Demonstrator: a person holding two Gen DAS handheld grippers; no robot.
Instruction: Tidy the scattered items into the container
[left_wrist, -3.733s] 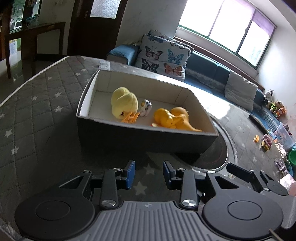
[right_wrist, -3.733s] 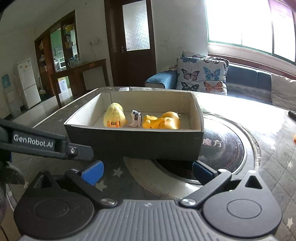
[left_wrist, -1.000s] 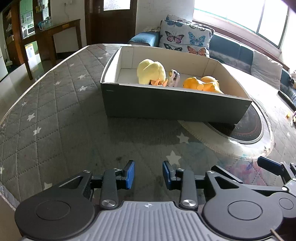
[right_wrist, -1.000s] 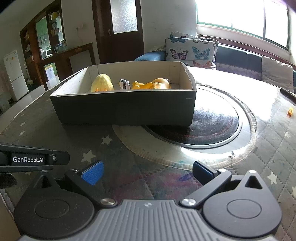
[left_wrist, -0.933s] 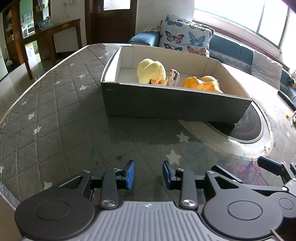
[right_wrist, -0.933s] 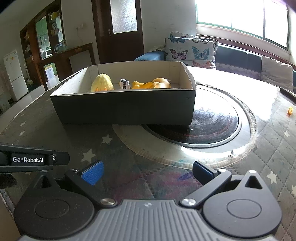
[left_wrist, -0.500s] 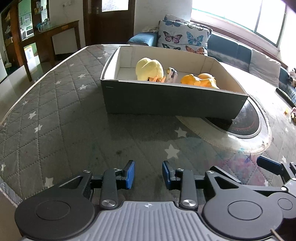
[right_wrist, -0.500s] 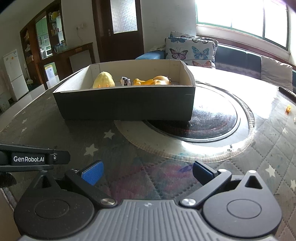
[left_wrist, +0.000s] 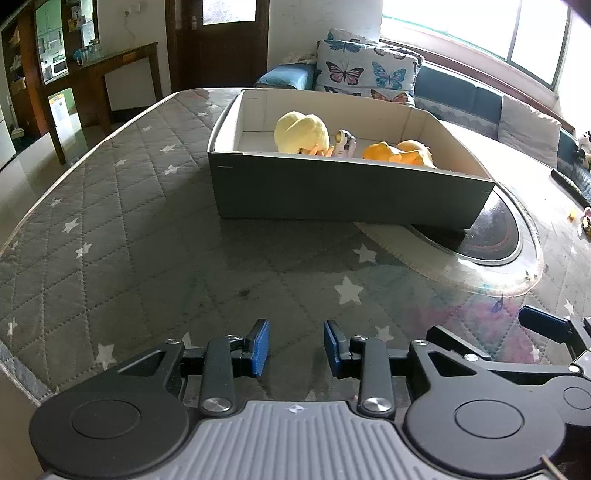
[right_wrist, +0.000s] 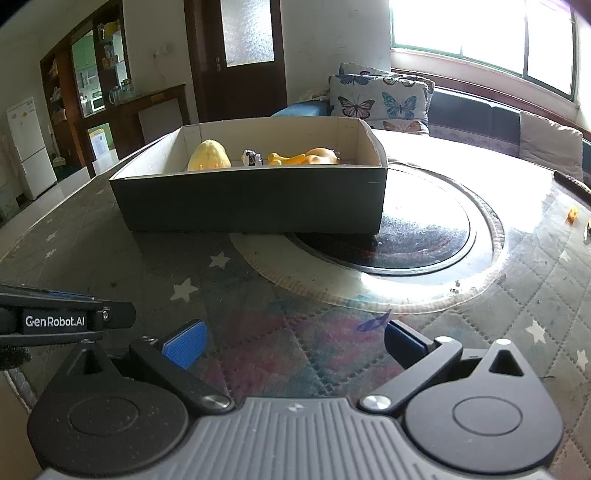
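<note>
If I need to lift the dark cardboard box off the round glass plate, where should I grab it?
Probably the right end wall of the dark cardboard box with the pale inside: its thin upright rim suits a two-finger pinch. Bring the open right gripper down from above, one finger inside, one outside. The orange toy lies nearest that end, so drop in clear of it.

The box's near wall (right_wrist: 255, 199) hides the lower parts of the toys inside. Small bits (right_wrist: 572, 216) at the surface's right edge are too tiny to identify. The left tongs (right_wrist: 66, 319) are cut off by the frame.
</note>
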